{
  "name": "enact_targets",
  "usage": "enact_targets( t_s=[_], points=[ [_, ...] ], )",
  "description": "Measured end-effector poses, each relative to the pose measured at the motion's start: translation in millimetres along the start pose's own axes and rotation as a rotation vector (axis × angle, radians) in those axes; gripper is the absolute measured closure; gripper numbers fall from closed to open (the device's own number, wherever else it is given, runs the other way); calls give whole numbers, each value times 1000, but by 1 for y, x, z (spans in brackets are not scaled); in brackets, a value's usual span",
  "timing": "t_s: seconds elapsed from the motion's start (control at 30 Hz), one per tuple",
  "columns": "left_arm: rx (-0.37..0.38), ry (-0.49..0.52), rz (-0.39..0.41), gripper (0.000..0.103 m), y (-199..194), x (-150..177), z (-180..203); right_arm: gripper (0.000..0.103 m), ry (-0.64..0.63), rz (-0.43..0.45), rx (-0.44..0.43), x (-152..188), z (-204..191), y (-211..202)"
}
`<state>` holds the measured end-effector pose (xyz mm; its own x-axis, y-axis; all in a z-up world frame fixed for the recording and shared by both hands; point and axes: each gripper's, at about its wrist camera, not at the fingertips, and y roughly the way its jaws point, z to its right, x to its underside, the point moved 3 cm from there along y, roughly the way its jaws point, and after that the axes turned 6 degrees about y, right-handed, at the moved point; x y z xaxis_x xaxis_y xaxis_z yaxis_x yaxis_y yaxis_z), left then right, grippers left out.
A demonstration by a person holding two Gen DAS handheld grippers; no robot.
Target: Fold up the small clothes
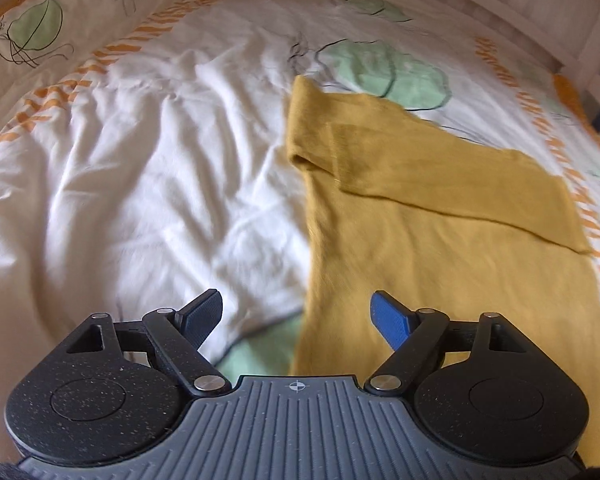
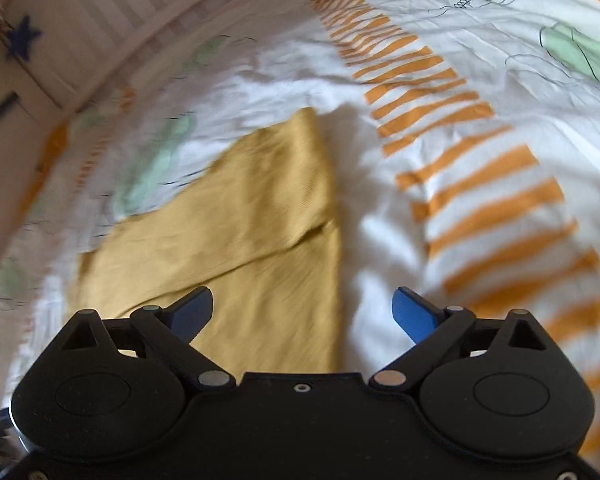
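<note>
A: Where is the mustard-yellow garment (image 1: pixel 440 248) lying in the left wrist view?

B: It is lying flat on the patterned bed cover (image 1: pixel 140 160), filling the right half of the frame, with one part folded over across its upper portion. The left claw (image 1: pixel 298 314) is hovering at the bottom centre, over the garment's left edge; its jaws are standing well apart with nothing between them.

A: And in the right wrist view?

B: There the garment (image 2: pixel 236 240) is sitting at centre left, reaching down behind the right claw (image 2: pixel 304 312). Its right edge is running down between the two fingers, so the left finger is showing against yellow cloth and the right one against white cover (image 2: pixel 480 120). Those jaws are also standing wide apart, gripping nothing. The picture is blurring somewhat.
</note>
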<state>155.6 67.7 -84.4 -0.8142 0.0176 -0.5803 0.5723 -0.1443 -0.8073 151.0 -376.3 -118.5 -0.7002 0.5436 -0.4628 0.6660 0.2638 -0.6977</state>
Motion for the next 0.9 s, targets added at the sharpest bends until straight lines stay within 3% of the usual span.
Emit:
enact_targets(
  t_s=[0.27,0.43,0.63,0.8,0.9],
  points=[
    [78,75,26,22,-53,31,11,6,-49,-27,-48,38,-13,-75],
    [102,130,34,22,-65,50,18,5,-100,-67,-4,53,-14,-99],
    [119,151,11,22,-66,73,16,5,-104,-193,41,73,-11,-102],
    [122,140,-20,22,-67,87,7,5,-13,-307,34,89,-2,-90],
    [120,159,-15,22,-70,90,8,5,-2,-329,44,96,0,-84]
  ],
)
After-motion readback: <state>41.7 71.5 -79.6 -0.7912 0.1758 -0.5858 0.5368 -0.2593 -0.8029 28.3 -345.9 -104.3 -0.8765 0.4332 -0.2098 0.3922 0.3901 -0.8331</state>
